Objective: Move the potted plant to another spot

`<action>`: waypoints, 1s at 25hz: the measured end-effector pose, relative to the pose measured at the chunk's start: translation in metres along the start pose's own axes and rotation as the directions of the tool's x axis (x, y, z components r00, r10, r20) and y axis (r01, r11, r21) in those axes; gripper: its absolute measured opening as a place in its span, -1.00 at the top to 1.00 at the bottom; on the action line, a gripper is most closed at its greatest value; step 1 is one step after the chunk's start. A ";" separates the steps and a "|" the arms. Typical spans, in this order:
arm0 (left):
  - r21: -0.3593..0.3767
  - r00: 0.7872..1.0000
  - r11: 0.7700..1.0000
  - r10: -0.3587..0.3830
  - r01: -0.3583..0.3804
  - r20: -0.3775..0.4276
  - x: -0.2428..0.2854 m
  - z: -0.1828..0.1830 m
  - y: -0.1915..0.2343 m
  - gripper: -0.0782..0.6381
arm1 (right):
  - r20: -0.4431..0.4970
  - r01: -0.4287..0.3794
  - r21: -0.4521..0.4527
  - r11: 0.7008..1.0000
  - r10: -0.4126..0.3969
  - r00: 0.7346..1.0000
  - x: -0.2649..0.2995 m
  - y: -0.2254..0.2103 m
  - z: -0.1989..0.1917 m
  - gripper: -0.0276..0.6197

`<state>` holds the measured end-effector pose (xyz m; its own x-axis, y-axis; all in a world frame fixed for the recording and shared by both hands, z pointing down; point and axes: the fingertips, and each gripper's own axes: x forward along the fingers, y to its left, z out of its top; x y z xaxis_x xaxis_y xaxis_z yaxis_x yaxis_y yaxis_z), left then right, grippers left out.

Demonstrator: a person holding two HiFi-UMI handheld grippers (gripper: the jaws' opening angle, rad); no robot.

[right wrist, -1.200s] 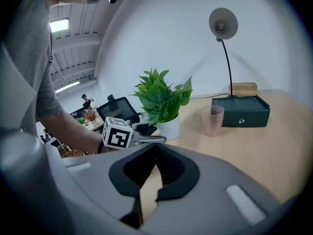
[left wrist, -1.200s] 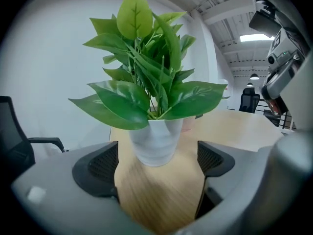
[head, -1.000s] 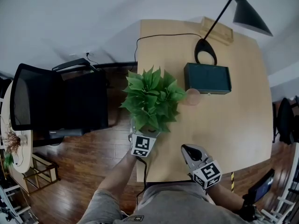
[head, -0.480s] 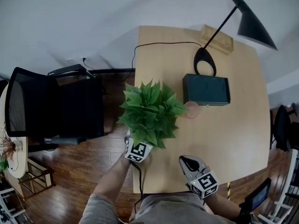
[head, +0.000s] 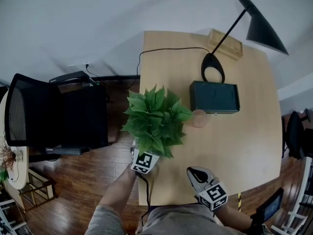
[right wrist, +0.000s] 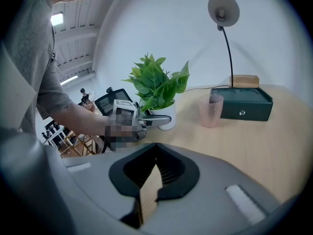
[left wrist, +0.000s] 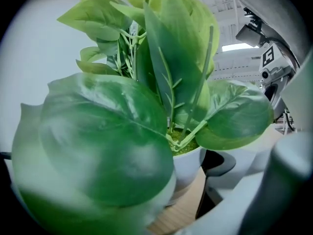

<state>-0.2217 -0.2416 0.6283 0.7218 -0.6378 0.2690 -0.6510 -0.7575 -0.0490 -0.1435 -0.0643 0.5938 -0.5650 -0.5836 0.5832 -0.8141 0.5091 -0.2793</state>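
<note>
A pale wooden table stands over a dark plank floor, with a black office chair to its left. On it we see a desk lamp, a dark green box and a pink cup. The potted plant sits at the table's left edge, towards the near corner. We cannot tell whether its base is off the wood.

We judge it light but top-bushy. The broad leaves look soft and would bend or tear if gripped, while the white pot is stiff and smooth, so it may slip. The pot wall just under the rim is the place to hold it.

The left gripper is there now, held roughly level at the end of an outstretched forearm. Its jaws straddle the pot and appear clamped on it. The right gripper hovers low by the near edge, well apart from the plant, its jaws pressed together on nothing.
</note>
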 end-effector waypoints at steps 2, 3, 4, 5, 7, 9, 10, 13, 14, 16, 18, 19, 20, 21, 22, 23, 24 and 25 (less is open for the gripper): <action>0.000 1.000 1.000 0.002 -0.002 0.001 -0.002 0.000 0.001 -0.66 | 0.001 -0.001 -0.002 1.000 0.001 1.000 0.000 0.001 0.002 0.90; 0.001 1.000 1.000 0.004 -0.004 0.002 -0.002 0.000 0.001 -0.66 | 0.001 -0.001 -0.004 1.000 0.001 1.000 0.000 0.001 0.002 0.90; 0.001 1.000 1.000 0.007 -0.007 0.002 -0.003 0.000 0.001 -0.66 | 0.000 0.000 -0.005 1.000 0.000 1.000 0.000 0.001 0.003 0.90; 0.000 1.000 1.000 0.010 -0.010 0.002 -0.004 0.000 0.001 -0.66 | -0.001 0.000 -0.006 1.000 0.000 1.000 -0.001 0.001 0.003 0.90; -0.004 1.000 1.000 0.017 -0.017 -0.001 -0.004 0.000 0.000 -0.66 | -0.002 0.000 -0.007 1.000 0.000 1.000 -0.003 -0.001 0.004 0.90; -0.005 1.000 1.000 0.024 -0.024 -0.002 -0.006 0.000 0.000 -0.65 | -0.001 0.001 -0.010 1.000 -0.001 1.000 -0.004 -0.003 0.005 0.90; -0.006 1.000 1.000 0.028 -0.028 -0.001 -0.007 0.001 0.000 -0.65 | -0.001 0.000 -0.011 1.000 0.000 1.000 -0.005 -0.002 0.006 0.90; -0.010 0.999 0.999 0.038 -0.038 0.003 -0.011 0.002 0.001 -0.65 | -0.003 0.001 -0.015 1.000 -0.001 1.000 -0.006 0.000 0.006 0.90; -0.012 0.999 0.999 0.041 -0.041 0.004 -0.012 0.002 0.001 -0.65 | -0.006 0.002 -0.016 1.000 -0.002 1.000 -0.006 0.000 0.006 0.90; -0.016 0.999 0.999 0.046 -0.046 0.005 -0.011 0.001 0.000 -0.65 | -0.005 0.002 -0.018 1.000 -0.002 1.000 -0.007 -0.003 0.004 0.90; -0.016 0.999 0.999 0.053 -0.052 0.015 -0.012 0.001 -0.001 -0.65 | -0.004 0.000 -0.019 1.000 0.000 1.000 -0.007 -0.006 0.000 0.90; -0.014 0.998 0.998 0.056 -0.056 0.023 -0.012 0.000 -0.001 -0.65 | -0.005 -0.003 -0.020 1.000 0.002 1.000 -0.006 -0.006 -0.001 0.90; -0.014 0.998 0.998 0.058 -0.058 0.029 -0.013 0.001 -0.001 -0.65 | -0.003 -0.005 -0.022 1.000 0.005 1.000 -0.005 -0.006 0.000 0.90; -0.015 0.998 0.998 0.060 -0.060 0.033 -0.013 0.001 0.000 -0.65 | 0.001 -0.007 -0.026 1.000 0.007 1.000 -0.004 -0.006 0.001 0.90; -0.017 0.997 0.998 0.062 -0.062 0.035 -0.014 0.001 0.000 -0.65 | 0.003 -0.007 -0.031 0.999 0.008 1.000 -0.004 -0.006 0.002 0.90; -0.019 0.997 0.998 0.064 -0.063 0.035 -0.014 0.001 0.000 -0.65 | 0.003 -0.007 -0.036 0.999 0.007 1.000 -0.003 -0.006 0.002 0.90; -0.021 0.997 0.998 0.065 -0.064 0.034 -0.015 0.001 0.000 -0.65 | 0.001 -0.008 -0.038 0.999 0.008 1.000 -0.003 -0.005 0.002 0.90; -0.023 0.997 0.998 0.066 -0.065 0.034 -0.016 0.001 0.000 -0.65 | 0.000 -0.011 -0.038 0.999 0.011 1.000 -0.003 -0.005 0.002 0.90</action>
<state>-0.2330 -0.2313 0.6229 0.6849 -0.6906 0.2324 -0.7018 -0.7110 -0.0443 -0.1383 -0.0665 0.5921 -0.5739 -0.5783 0.5798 -0.8023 0.5392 -0.2562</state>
